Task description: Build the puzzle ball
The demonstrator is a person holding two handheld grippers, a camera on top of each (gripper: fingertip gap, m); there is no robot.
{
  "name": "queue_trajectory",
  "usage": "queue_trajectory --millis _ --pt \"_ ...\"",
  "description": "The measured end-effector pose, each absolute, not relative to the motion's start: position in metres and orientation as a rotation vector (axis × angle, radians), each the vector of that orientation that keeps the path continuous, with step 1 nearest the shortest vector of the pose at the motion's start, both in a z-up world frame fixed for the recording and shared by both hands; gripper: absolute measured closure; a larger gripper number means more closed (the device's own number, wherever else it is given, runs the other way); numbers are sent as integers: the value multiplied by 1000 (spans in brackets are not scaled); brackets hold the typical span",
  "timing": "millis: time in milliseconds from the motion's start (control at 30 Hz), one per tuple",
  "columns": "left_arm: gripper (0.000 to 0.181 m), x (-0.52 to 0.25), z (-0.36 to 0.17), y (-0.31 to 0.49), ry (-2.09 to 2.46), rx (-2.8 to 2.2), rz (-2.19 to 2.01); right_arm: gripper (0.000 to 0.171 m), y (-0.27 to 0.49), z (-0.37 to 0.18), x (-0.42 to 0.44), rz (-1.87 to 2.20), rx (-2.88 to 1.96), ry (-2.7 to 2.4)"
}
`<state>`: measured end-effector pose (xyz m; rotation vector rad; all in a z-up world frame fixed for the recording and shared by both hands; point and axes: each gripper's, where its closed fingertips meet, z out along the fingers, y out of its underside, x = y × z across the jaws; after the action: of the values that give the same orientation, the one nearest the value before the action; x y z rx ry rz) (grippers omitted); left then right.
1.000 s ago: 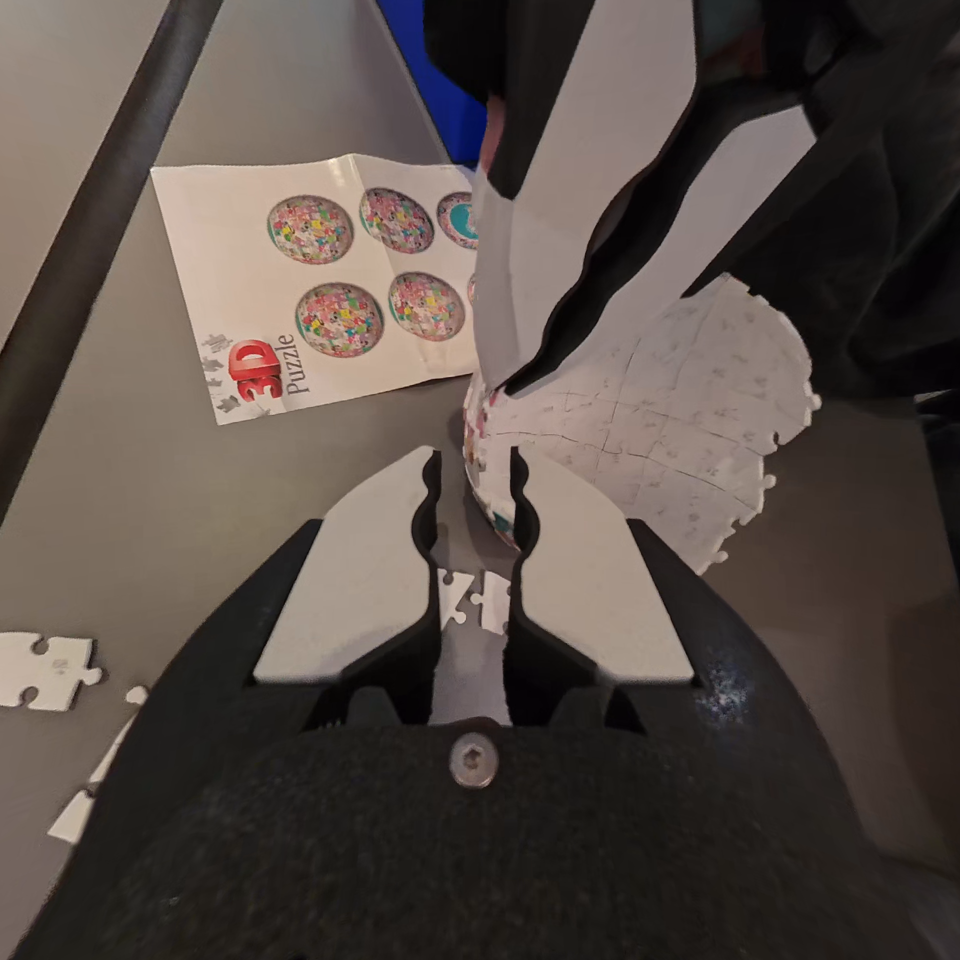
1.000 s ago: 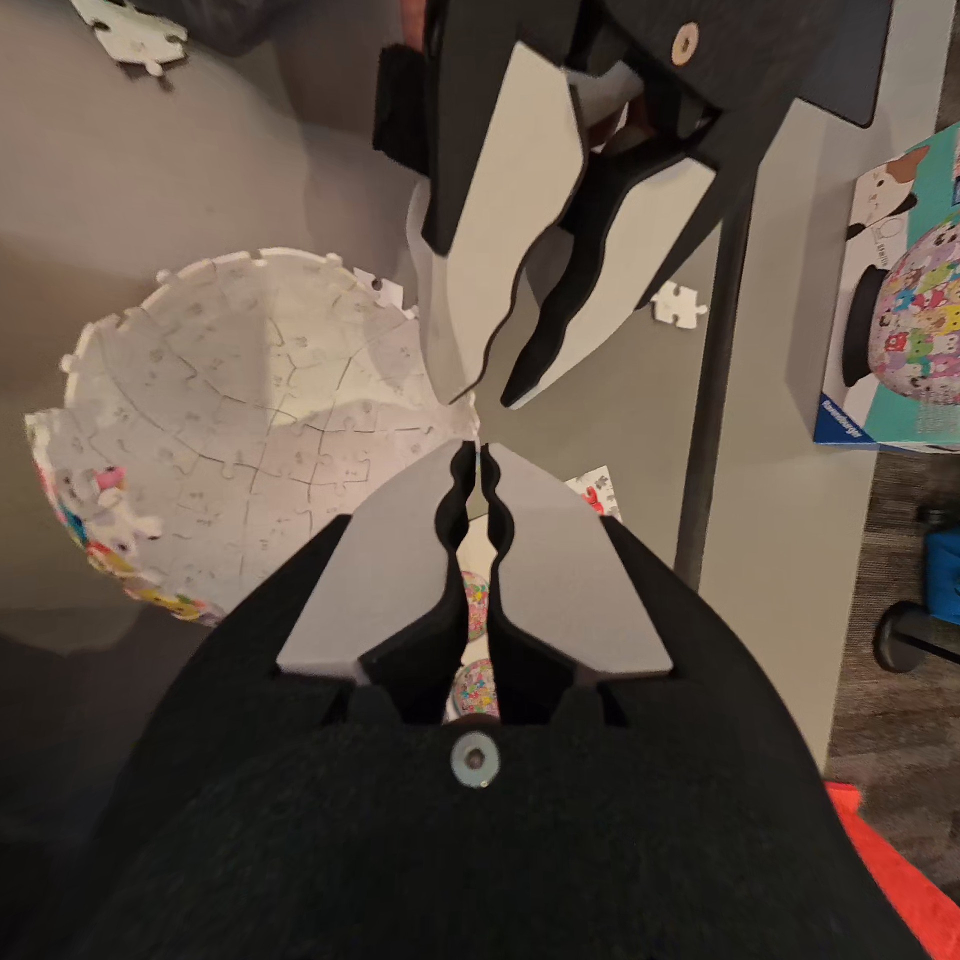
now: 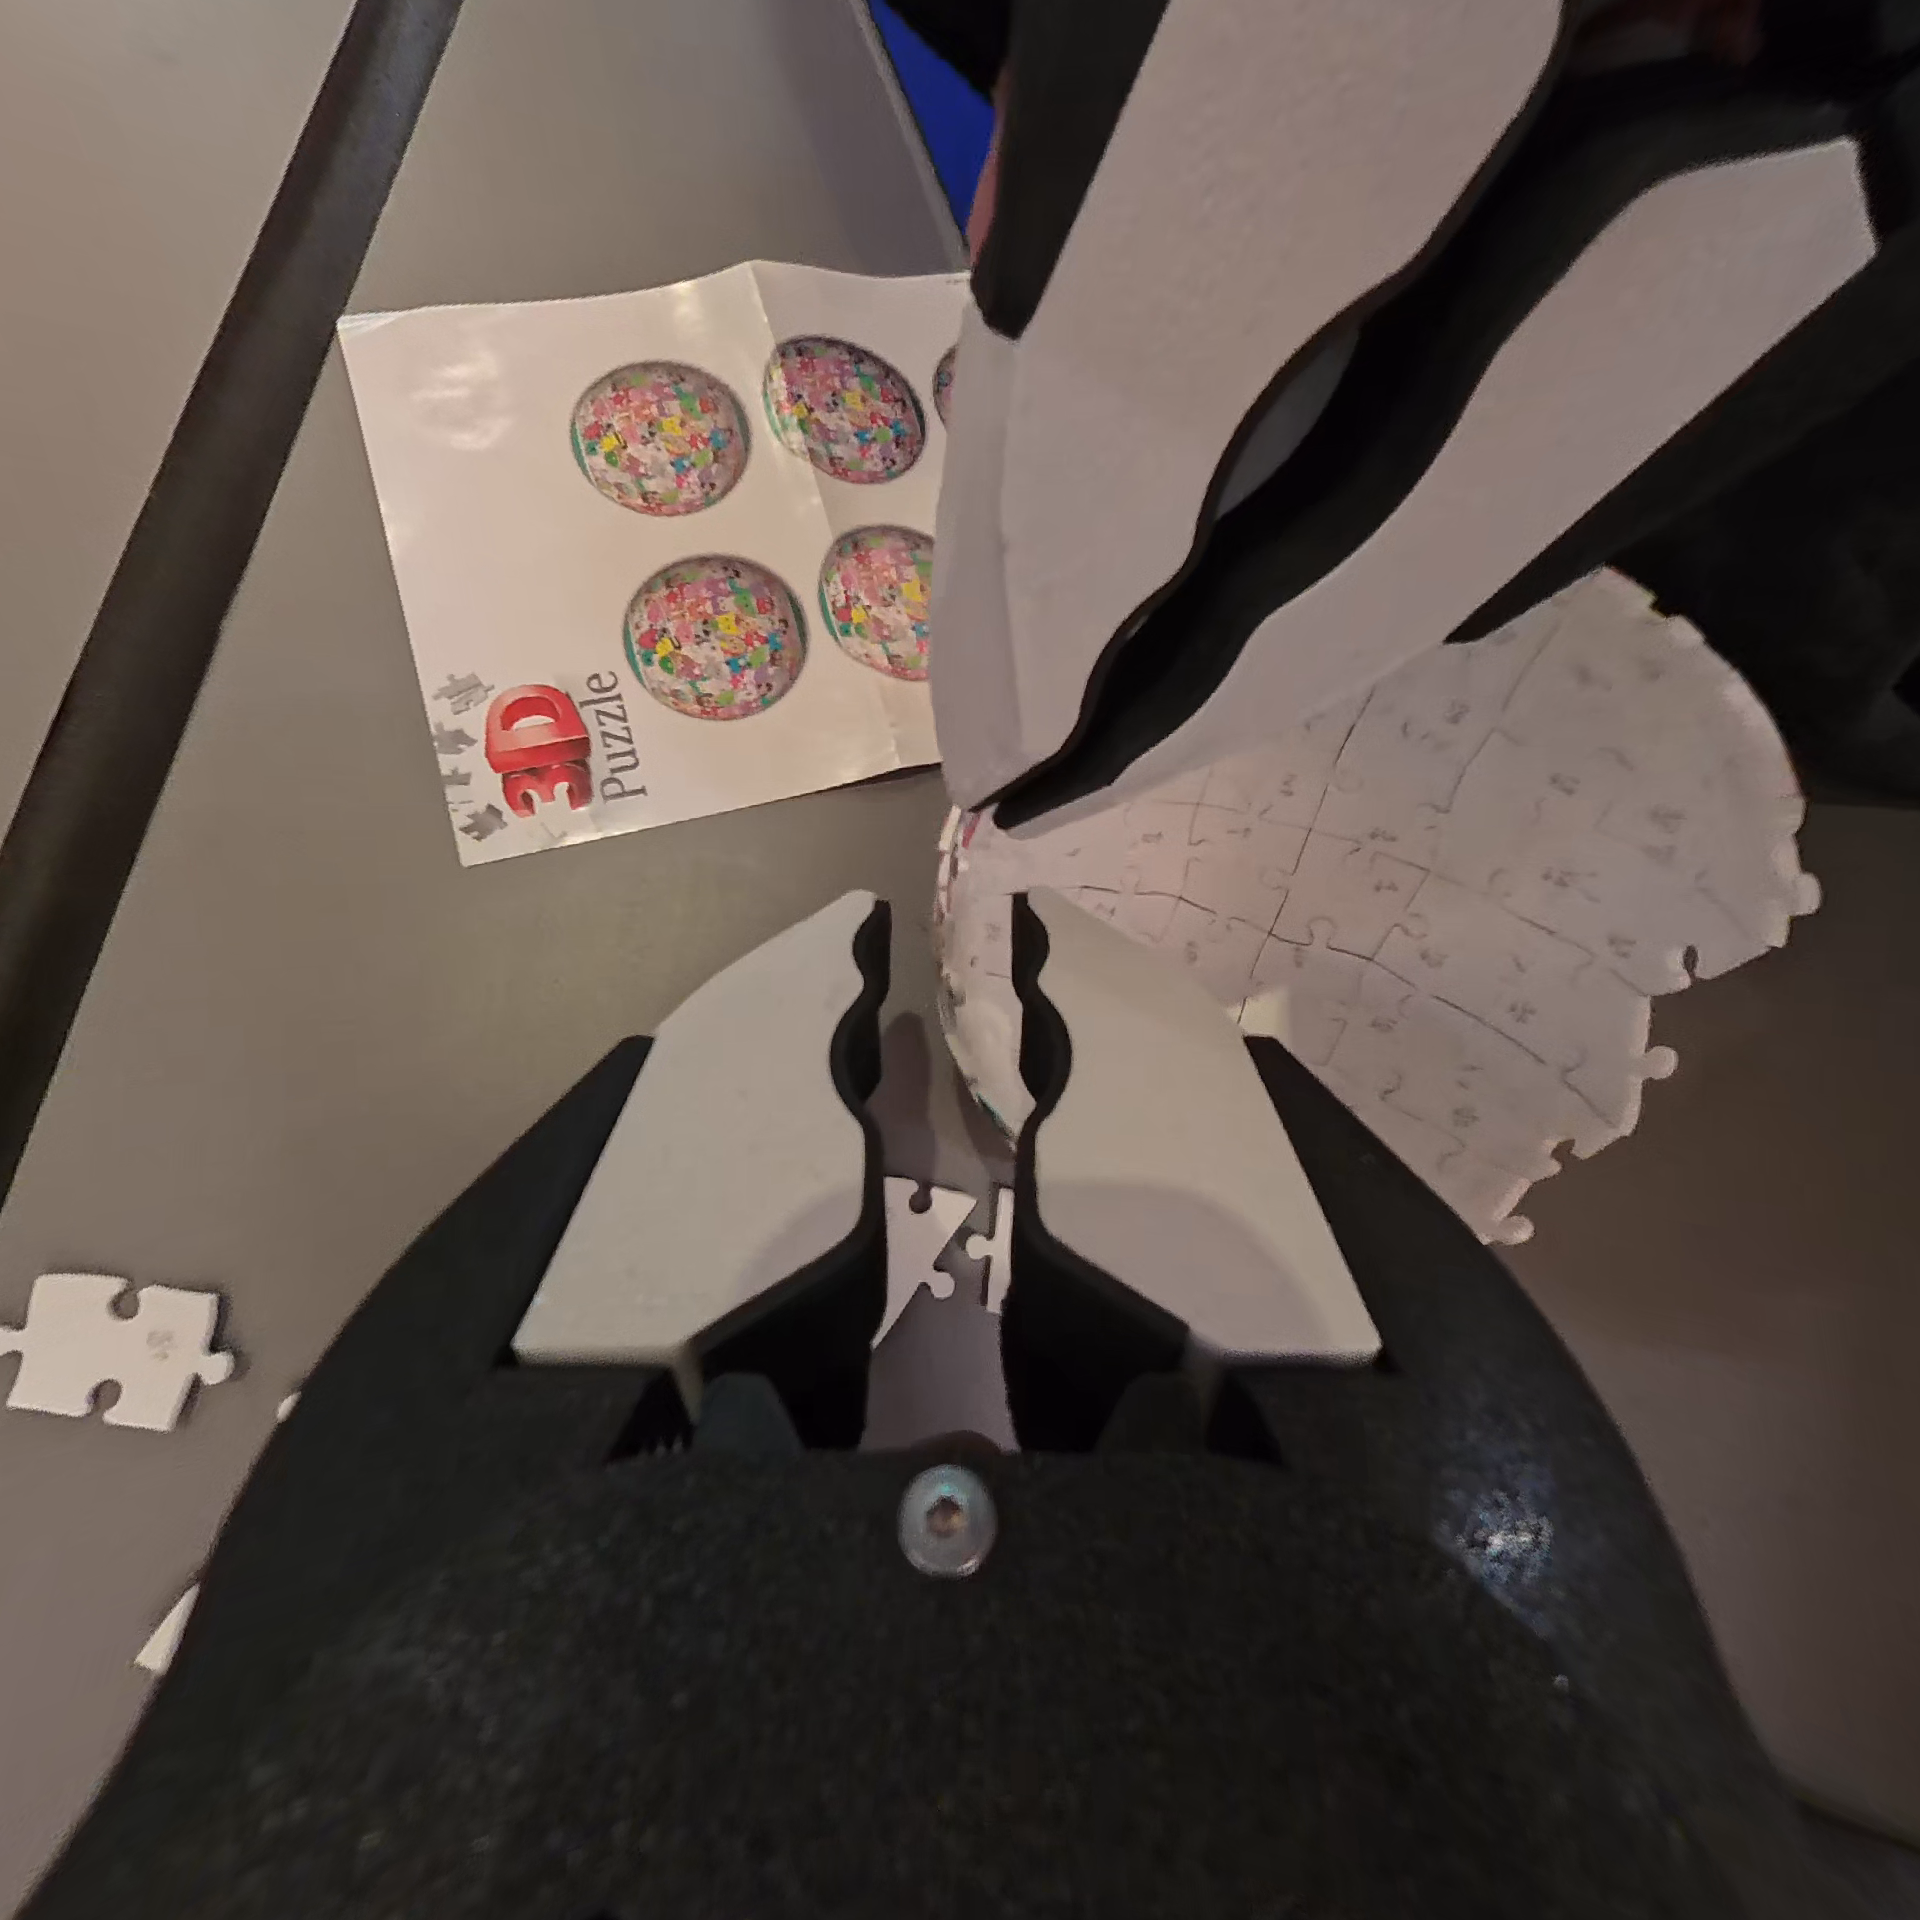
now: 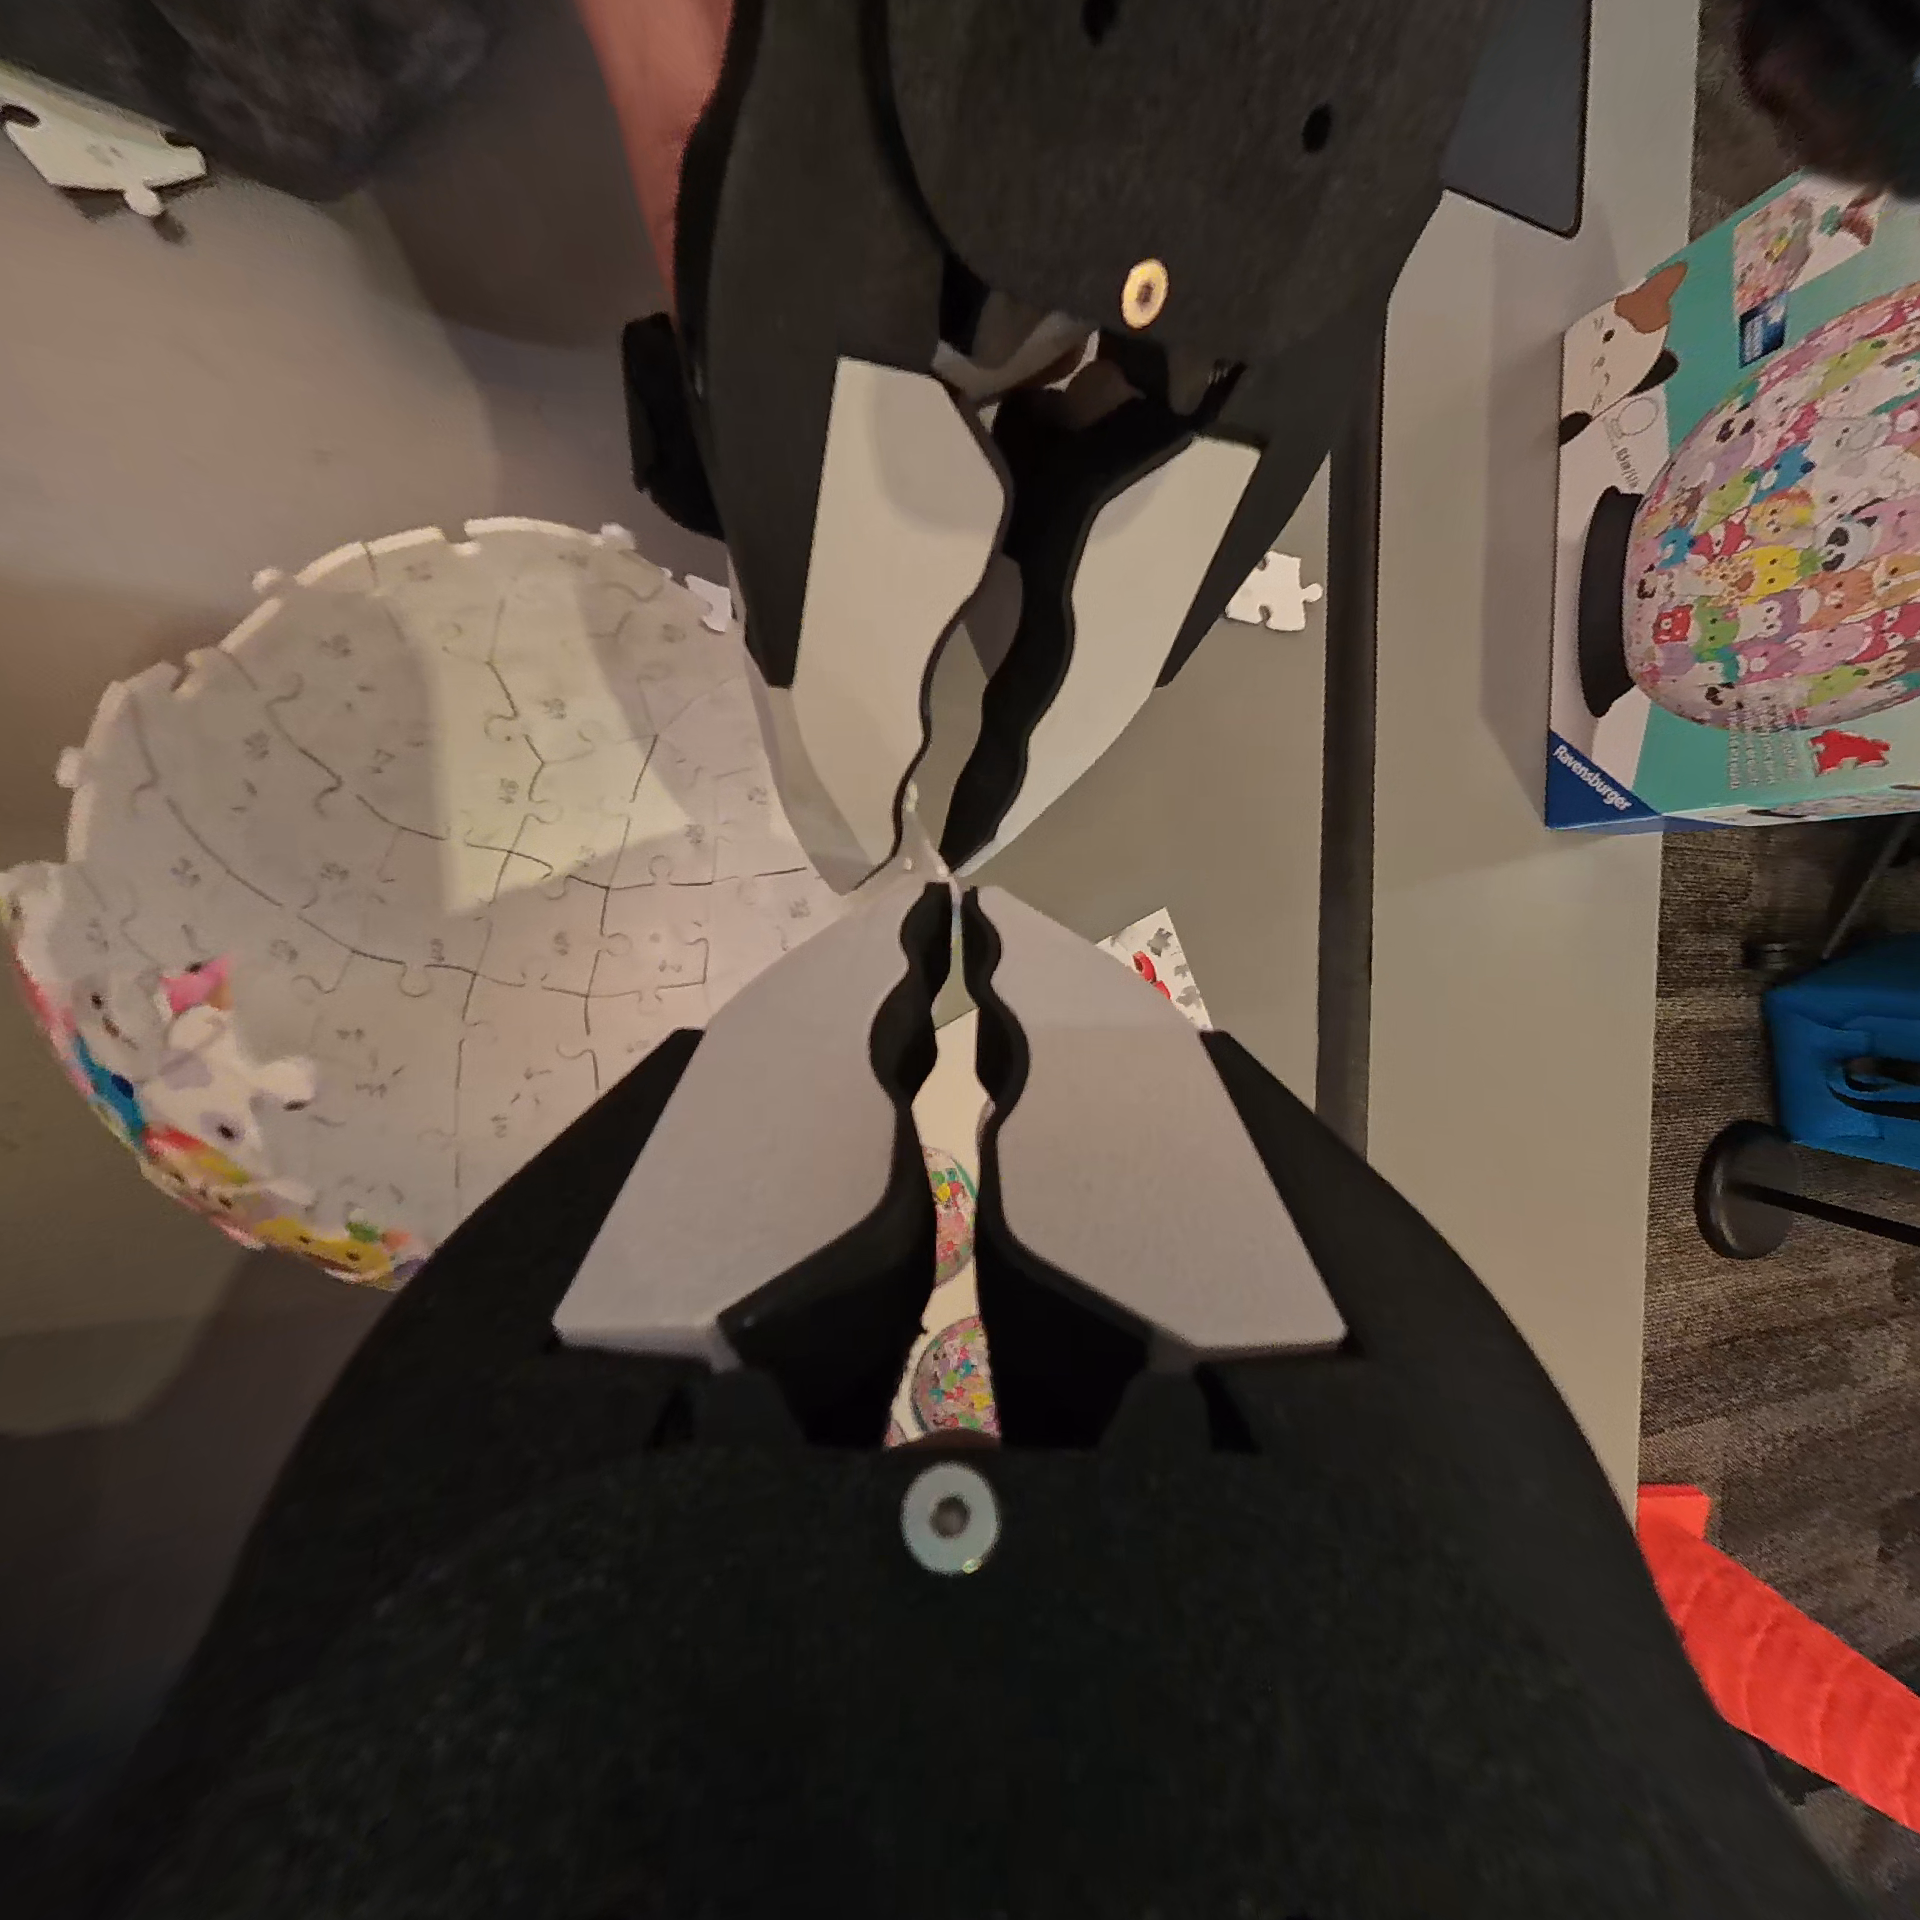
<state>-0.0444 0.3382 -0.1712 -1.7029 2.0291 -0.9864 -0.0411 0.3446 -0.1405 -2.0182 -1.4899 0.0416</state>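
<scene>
Now the two tools sit tip to tip at one spot on the rim of the half-built puzzle ball (image 4: 416, 831), where a second ago the right wrist view showed a clear gap between them. The left gripper (image 3: 951, 914) has come forward, so the shell's edge lies deeper between its fingers, and its jaws, seen from the other side, look narrower than before. Reading: both tools are converging on one joint, probably to seat or press a piece at the rim (the piece itself is too small to make out). The left gripper is only a little open; the rim stands in the gap against its right finger, apart from the other, so not clamped as far as I can tell. The right gripper (image 4: 951, 904) is closed almost fully, its tips pinching the thin white edge of the shell from above. The shell leans open side up on the grey table (image 3: 260, 1039), white inside showing and coloured print outside, just beside the instruction leaflet (image 3: 623, 520). A loose puzzle piece (image 3: 104, 1351) waits well off to the left; the puzzle box (image 4: 1766, 571) lies far right. A large part of the ball is not yet built.
</scene>
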Motion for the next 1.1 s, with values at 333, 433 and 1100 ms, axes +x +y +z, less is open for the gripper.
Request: queue_trajectory --millis 333,433,1100 --pt "166 -41 -164 340 1991 -1687 -1019 169 343 -141 -43 62 -2025 -1488" --pt "174 -41 -161 339 1998 -1646 -1011 169 342 -142 -42 57 -2022 -1493" --pt "179 -41 -159 339 2024 -1496 -918 156 341 -144 -36 148 -2173 -1504"
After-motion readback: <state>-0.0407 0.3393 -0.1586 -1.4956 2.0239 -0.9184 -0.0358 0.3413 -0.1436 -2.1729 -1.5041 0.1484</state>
